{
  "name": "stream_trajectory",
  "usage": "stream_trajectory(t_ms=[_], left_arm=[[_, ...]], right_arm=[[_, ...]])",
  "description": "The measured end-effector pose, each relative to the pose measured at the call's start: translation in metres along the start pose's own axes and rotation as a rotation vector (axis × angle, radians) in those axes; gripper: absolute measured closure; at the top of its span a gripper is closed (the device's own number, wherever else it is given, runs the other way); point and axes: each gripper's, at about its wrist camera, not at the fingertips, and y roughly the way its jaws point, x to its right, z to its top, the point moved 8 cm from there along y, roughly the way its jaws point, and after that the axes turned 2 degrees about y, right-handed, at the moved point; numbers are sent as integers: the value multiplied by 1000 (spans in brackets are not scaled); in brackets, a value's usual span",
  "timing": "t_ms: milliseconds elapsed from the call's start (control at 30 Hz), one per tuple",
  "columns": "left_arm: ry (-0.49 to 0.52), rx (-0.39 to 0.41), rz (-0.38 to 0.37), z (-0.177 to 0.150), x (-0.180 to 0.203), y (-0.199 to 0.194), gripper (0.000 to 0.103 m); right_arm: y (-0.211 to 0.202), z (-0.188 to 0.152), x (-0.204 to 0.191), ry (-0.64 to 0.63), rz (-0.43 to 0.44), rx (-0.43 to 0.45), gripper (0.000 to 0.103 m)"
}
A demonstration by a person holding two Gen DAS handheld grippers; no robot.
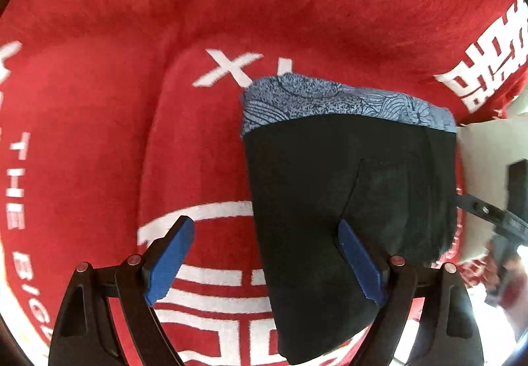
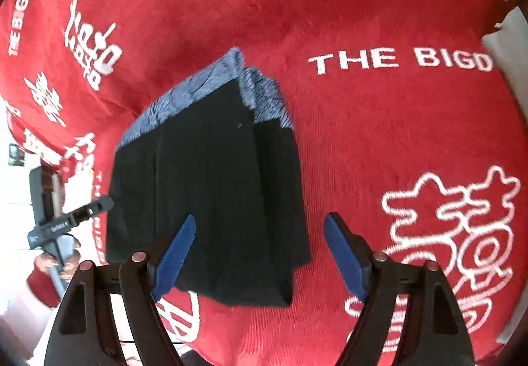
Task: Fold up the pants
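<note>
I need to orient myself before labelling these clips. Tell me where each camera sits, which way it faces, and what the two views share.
Left wrist: on the left gripper, looking down along its open blue fingers at the folded black pants on the red cloth; the other gripper shows at the right edge.
Right wrist: on the right gripper, fingers open, facing down at the pants; the other gripper and a hand show at left.
Shared: pants with blue patterned waistband, red cloth.

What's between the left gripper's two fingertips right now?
In the left wrist view, the open left gripper frames red blanket with white print on one side and the near part of the folded black pants on the other; nothing is gripped.
</note>
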Motion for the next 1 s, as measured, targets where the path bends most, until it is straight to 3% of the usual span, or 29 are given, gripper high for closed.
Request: stream_trajectory(t_ms=[167,300,467,600,667,733,800,1000], left_arm=[[16,-57,-131,4,7,14,13],[29,-86,-195,10,15,27,13],[34,-101,-239,16,31,42,13],[27,-89,-233,18,39,48,13],[30,-69,-230,17,42,46,18],[49,-47,-229,17,47,41,27],[69,-33,-212,17,51,38,31],[75,0,-205,16,58,18,40]], right_arm=[[22,13,11,41,139,-64,20],[39,20,16,56,215,-104,20],[46,24,6,48,321,-129,20],[55,26,-4,16,328,-160,19],[56,27,-6,32,322,-172,23],[53,26,-5,33,319,-175,41],[48,25,-6,46,333,-166,51],[33,22,-11,87,371,-134,60]])
